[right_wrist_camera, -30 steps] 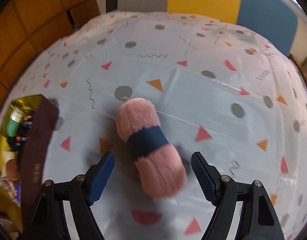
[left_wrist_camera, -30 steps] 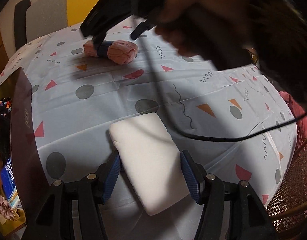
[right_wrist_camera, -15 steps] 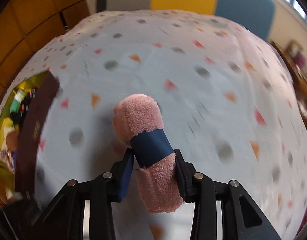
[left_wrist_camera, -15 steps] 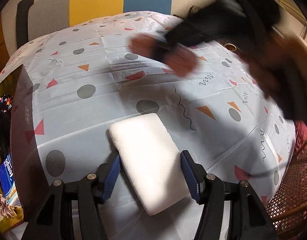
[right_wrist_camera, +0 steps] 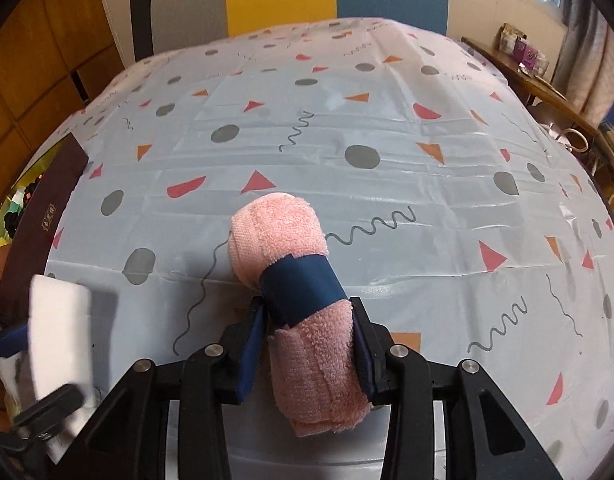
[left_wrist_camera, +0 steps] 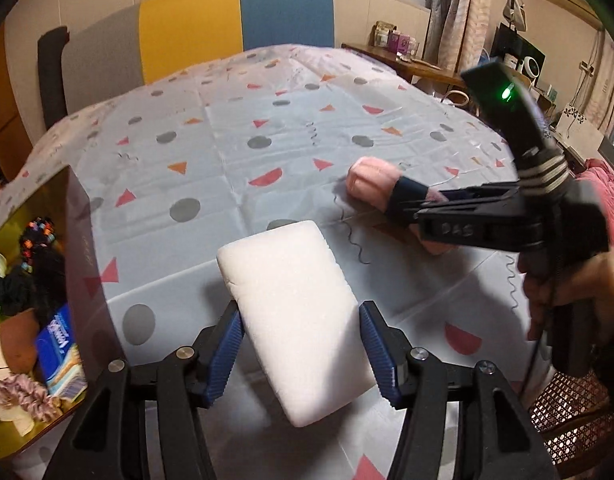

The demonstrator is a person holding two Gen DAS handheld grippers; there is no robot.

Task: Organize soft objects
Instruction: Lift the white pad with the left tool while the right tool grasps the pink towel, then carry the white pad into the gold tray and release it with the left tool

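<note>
The worktop [right_wrist_camera: 387,184], under a pale blue cloth printed with dots and triangles, fills both views; an open box [left_wrist_camera: 73,240] of small items stands at its left edge. The left gripper [left_wrist_camera: 303,354] has its jaws clamped on a white foam block [left_wrist_camera: 295,320] held above the cloth. The right gripper [right_wrist_camera: 309,350] has its jaws clamped on a rolled pink towel [right_wrist_camera: 307,300] with a dark blue band, lifted just over the worktop

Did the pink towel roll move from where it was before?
Yes. The pink towel roll, held by the right gripper, went from the table's far left toward the right, nearer the white sponge.
</note>
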